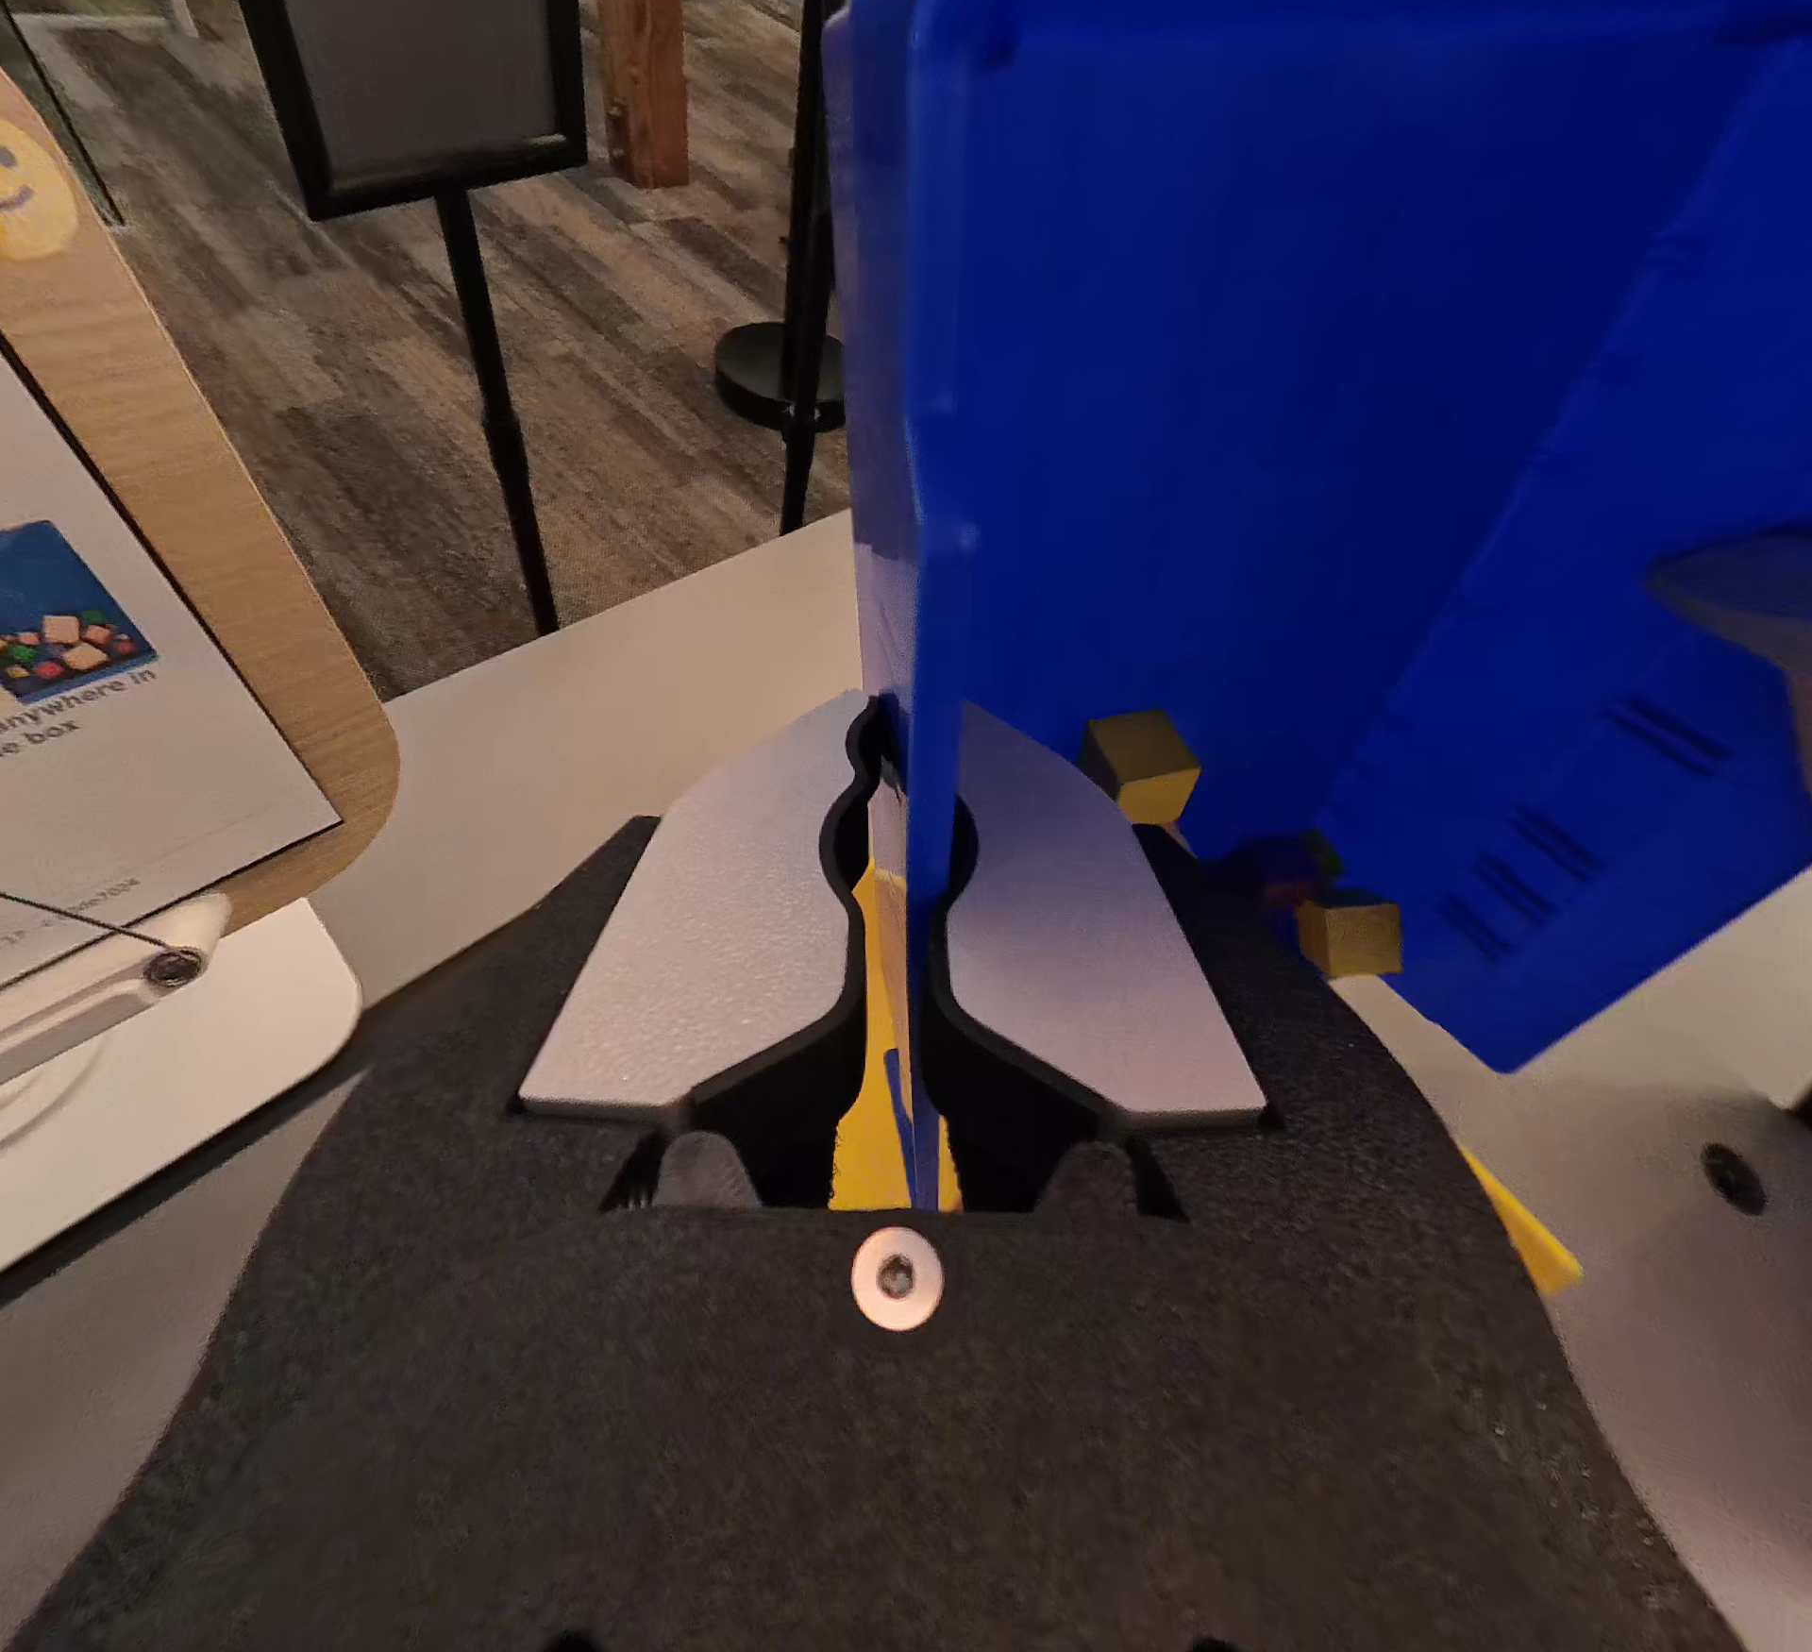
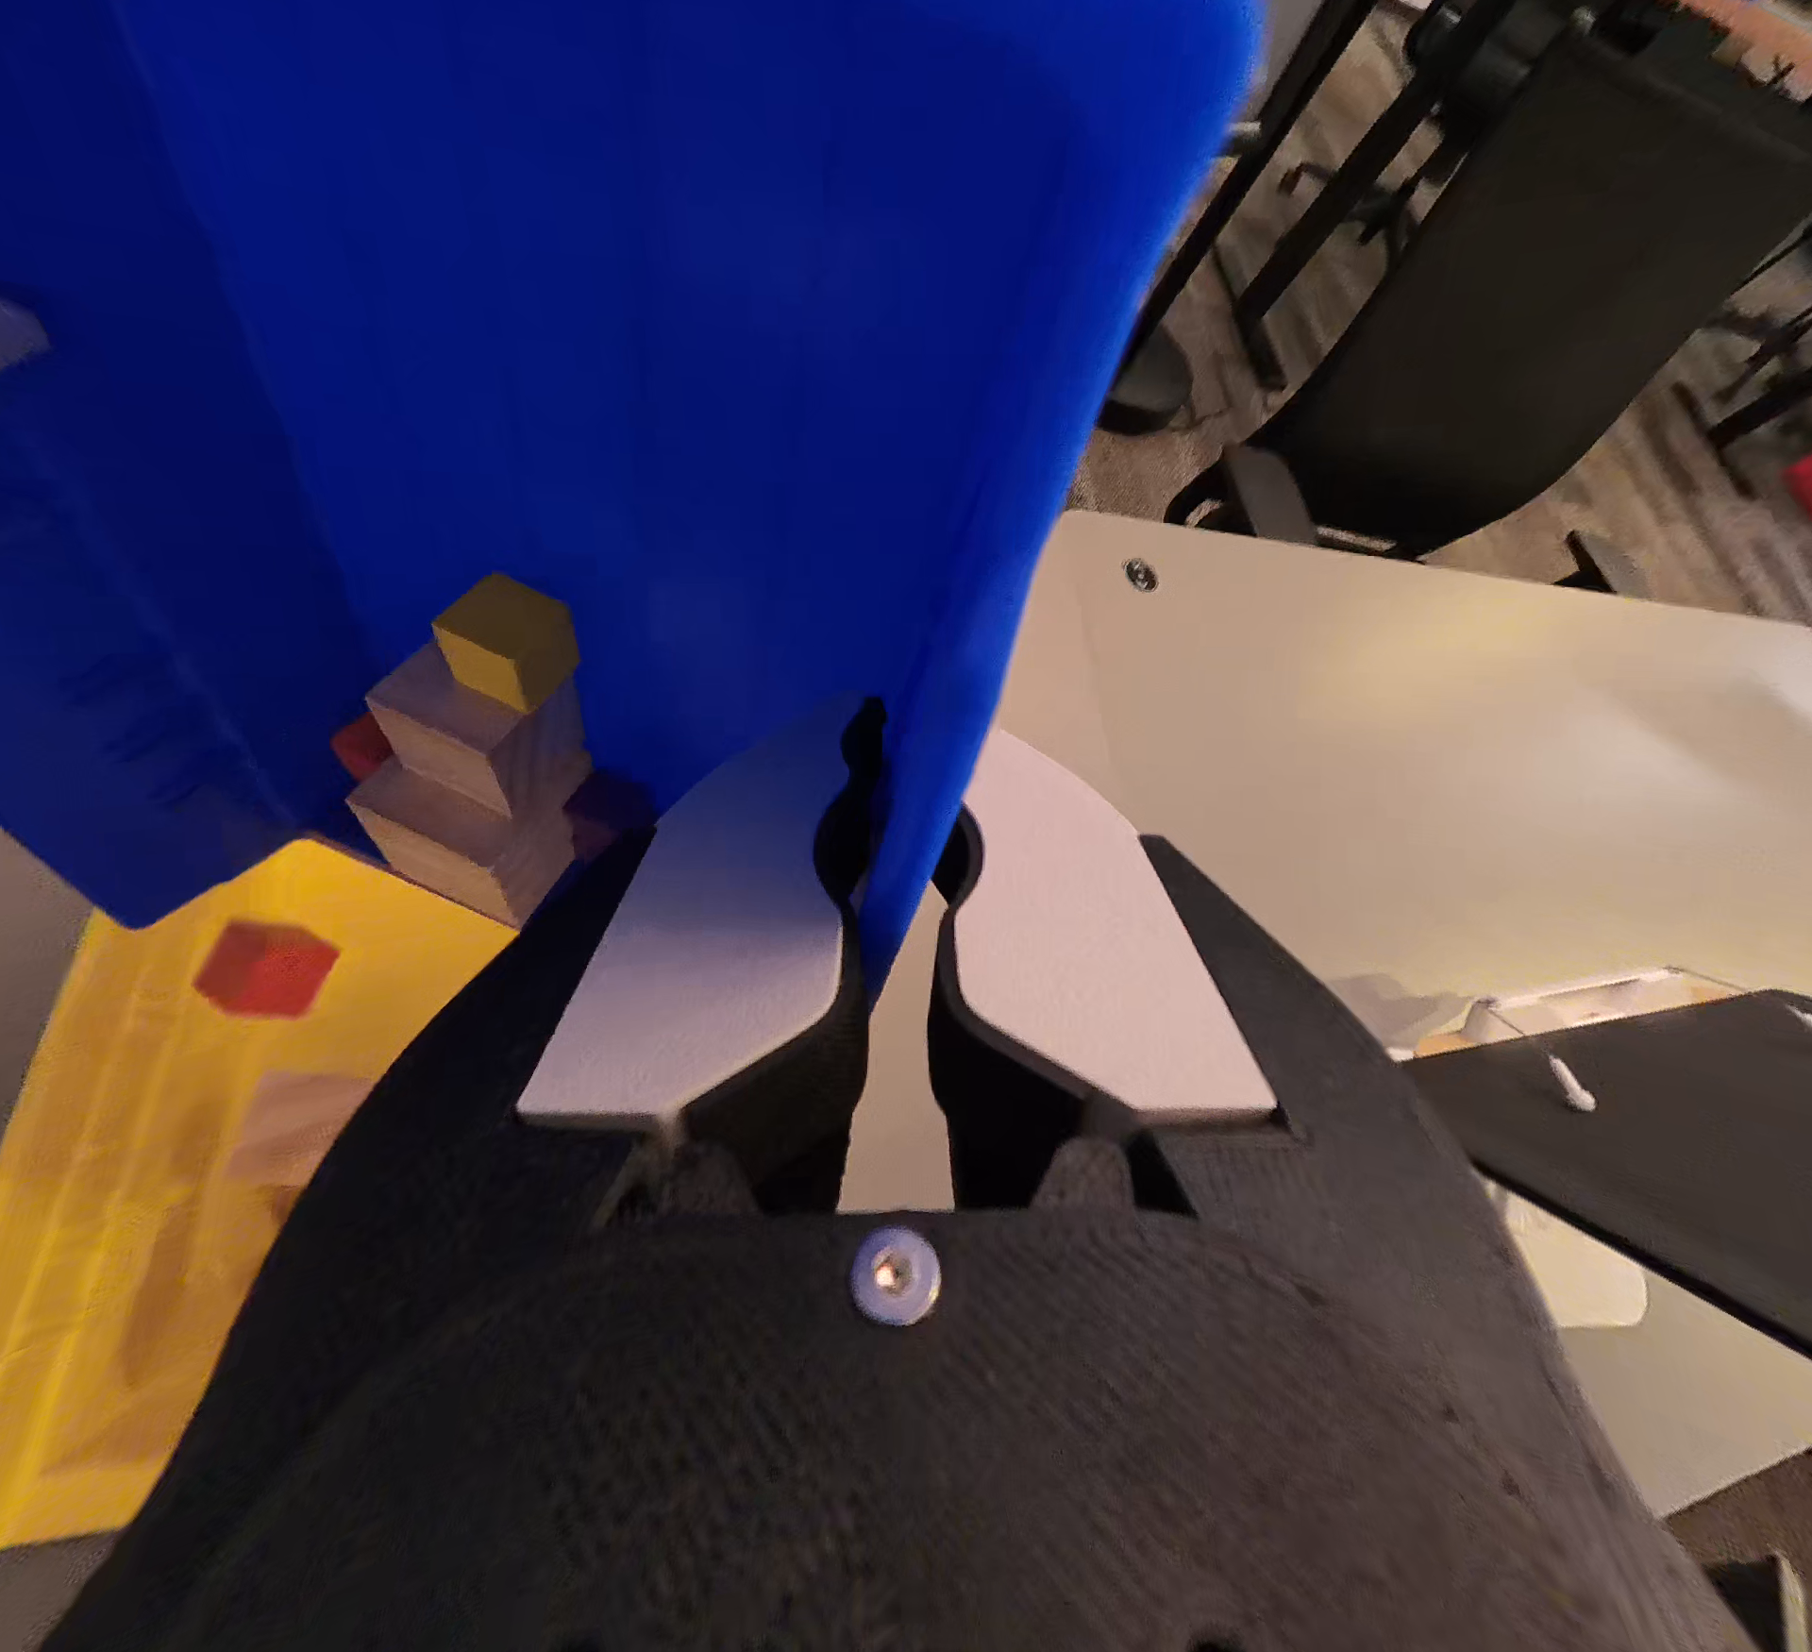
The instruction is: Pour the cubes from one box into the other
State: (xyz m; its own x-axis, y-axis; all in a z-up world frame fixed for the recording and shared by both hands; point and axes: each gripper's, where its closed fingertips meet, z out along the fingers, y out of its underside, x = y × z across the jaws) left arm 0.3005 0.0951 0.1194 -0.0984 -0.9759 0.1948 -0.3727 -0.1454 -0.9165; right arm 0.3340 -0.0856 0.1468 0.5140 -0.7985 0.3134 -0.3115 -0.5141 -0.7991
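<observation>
Office floor behind a pale table (image 2: pixel 1373 771), blue box (image 2: pixel 608 251) tipped up steeply, left gripper (image 1: pixel 907 830) and right gripper (image 2: pixel 897 830) each pinching a side wall, cubes (image 2: pixel 471 761) tumbling from its low edge, yellow box (image 2: pixel 118 1164) just underneath with a red cube (image 2: pixel 265 967) in it

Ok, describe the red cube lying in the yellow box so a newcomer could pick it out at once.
In the right wrist view, find the tipped blue box held in the right claw. Below its spilling edge lies the yellow box. The red cube rests there alone, apart from the wooden cubes still sliding out.
</observation>
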